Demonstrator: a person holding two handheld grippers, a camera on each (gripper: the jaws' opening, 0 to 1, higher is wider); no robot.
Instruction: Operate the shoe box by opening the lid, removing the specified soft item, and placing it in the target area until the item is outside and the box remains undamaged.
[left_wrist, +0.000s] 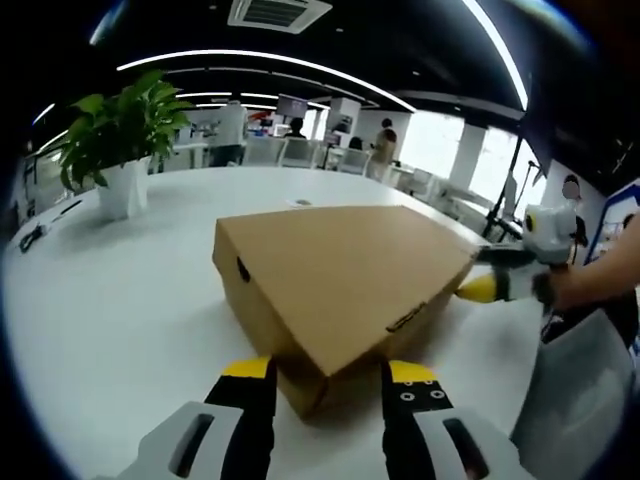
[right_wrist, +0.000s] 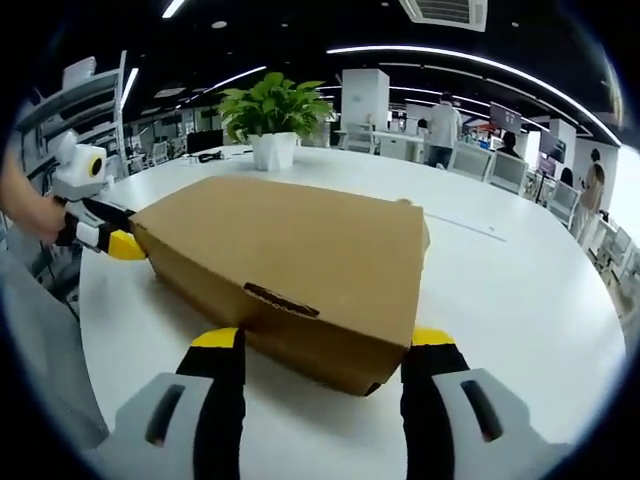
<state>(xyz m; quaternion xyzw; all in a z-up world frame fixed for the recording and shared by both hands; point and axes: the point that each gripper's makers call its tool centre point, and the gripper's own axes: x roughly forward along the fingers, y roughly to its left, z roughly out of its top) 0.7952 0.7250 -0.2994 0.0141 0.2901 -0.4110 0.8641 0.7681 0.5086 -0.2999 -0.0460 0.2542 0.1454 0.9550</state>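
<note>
Left gripper (left_wrist: 325, 385) held wide at box (left_wrist: 340, 280) corner | right gripper (right_wrist: 325, 355) wide opposite | lid closed | lifting needed next

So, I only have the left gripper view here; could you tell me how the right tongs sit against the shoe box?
Observer: The right tongs are open, one jaw on either side of the shoe box's nearest corner.
Operator: Thank you. Is the lid lifted anywhere on that end?
Observer: No, in the right gripper view the lid lies flat and closed along both edges that meet at that corner.
Operator: And where do my left tongs appear from there?
Observer: The left tongs show at the box's opposite corner, with a yellow tip right against the cardboard.
</note>
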